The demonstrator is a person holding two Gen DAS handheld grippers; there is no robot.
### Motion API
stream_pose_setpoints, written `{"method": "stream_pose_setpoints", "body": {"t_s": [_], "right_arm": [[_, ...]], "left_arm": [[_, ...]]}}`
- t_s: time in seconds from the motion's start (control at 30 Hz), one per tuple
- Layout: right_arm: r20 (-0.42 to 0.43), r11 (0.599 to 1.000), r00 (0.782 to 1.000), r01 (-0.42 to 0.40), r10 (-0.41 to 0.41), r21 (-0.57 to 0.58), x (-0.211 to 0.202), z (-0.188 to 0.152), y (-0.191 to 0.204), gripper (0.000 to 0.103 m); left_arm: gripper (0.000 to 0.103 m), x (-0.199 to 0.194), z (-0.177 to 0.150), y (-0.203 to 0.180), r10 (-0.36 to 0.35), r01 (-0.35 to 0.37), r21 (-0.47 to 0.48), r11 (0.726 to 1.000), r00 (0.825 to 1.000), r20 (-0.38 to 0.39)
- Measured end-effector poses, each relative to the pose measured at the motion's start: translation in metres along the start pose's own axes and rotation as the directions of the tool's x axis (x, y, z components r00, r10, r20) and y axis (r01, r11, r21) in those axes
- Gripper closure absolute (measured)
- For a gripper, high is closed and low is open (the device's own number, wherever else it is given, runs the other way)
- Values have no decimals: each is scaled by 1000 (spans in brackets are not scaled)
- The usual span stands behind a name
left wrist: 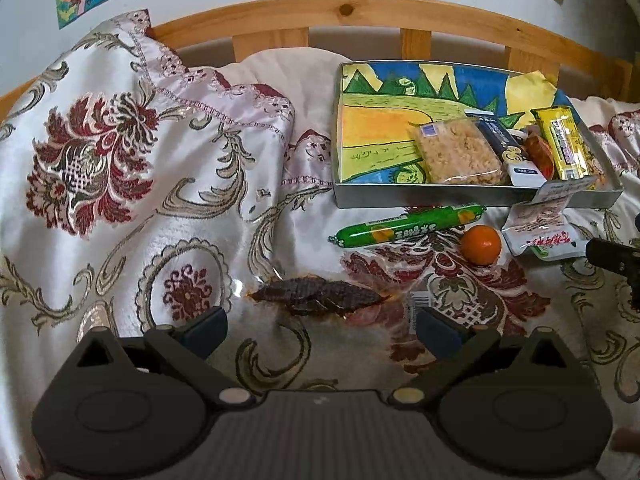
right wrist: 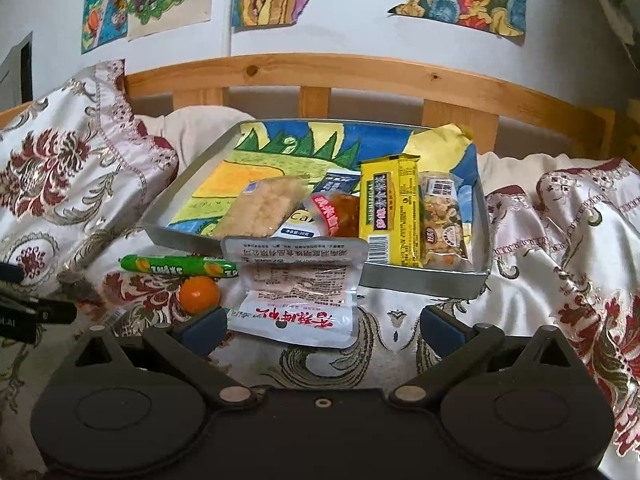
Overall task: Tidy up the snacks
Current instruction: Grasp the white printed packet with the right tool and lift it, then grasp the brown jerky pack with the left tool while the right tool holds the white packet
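two tools, both spread wide and holding nothing. our left tool (left wrist: pixel 320 328) sits low in its frame, just below a dark dried-meat packet (left wrist: pixel 320 300) lying on the patterned bedspread (left wrist: pixel 120 184). toward the right of that frame lie a green sausage stick (left wrist: pixel 404 226) and a small orange ball (left wrist: pixel 481 245) (fruit or sweet, we cannot tell). our right tool (right wrist: pixel 320 328) opens at lower centre, its left finger beside a white pouch (right wrist: pixel 294 284) leaning on the near wall of the grey tray (right wrist: pixel 420 280). inside the tray we see a yellow bar (right wrist: pixel 390 216) and a rice cracker pack (right wrist: pixel 262 208).
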State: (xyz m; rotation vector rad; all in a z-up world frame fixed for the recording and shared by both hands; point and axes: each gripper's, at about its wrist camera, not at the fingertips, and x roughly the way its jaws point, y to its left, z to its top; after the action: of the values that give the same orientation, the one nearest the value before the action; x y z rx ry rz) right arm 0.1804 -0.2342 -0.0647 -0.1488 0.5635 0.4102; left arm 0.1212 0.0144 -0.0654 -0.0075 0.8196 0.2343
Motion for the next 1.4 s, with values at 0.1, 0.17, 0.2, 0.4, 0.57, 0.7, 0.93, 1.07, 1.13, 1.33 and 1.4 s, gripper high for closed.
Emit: {"method": "stream_pose_setpoints", "body": {"t_s": [0.1,0.17,0.2,0.4,0.57,0.7,0.93,1.07,1.13,1.33,1.4], "right_arm": [[-4,1000,1000,-7,7,-18,4,-1,3,1],[-7,1000,1000,-13,13,-28,7,-2,3,1],[-10,999,1000,-15,14,-31,10,-2,4,1],[-29,999,998,-50,49,-23,24,-5,3,1],[-36,996,996,-85,84,-17,32,-3,1,1],[-45,991,990,-131,131,-1,38,-1,-4,1],[-90,978,974,-206,206,16,52,1,-7,1],[-111,969,962,-244,248,48,57,0,-11,1],[-108,962,956,-267,272,57,55,0,-13,1],[-124,937,929,-346,348,42,47,1,-6,1],[-138,926,916,-378,376,18,43,1,-1,1]], "left_arm": [[1,2,2,0,4,-4,22,1000,1000,-1],[1,3,3,1,-2,2,47,999,1000,-9],[1,4,4,2,-6,7,66,998,1000,-11],[1,8,10,8,-89,85,259,962,996,5],[1,20,13,5,-184,194,383,903,981,-62],[1,33,13,-5,-203,234,509,828,972,-117],[0,54,20,-1,-254,316,496,809,949,-190],[0,56,20,-1,-287,357,436,826,932,-220],[1,55,19,-4,-284,359,414,836,930,-233],[1,49,19,-3,-303,392,360,847,911,-279],[1,45,20,-1,-321,415,336,845,898,-301]]}}
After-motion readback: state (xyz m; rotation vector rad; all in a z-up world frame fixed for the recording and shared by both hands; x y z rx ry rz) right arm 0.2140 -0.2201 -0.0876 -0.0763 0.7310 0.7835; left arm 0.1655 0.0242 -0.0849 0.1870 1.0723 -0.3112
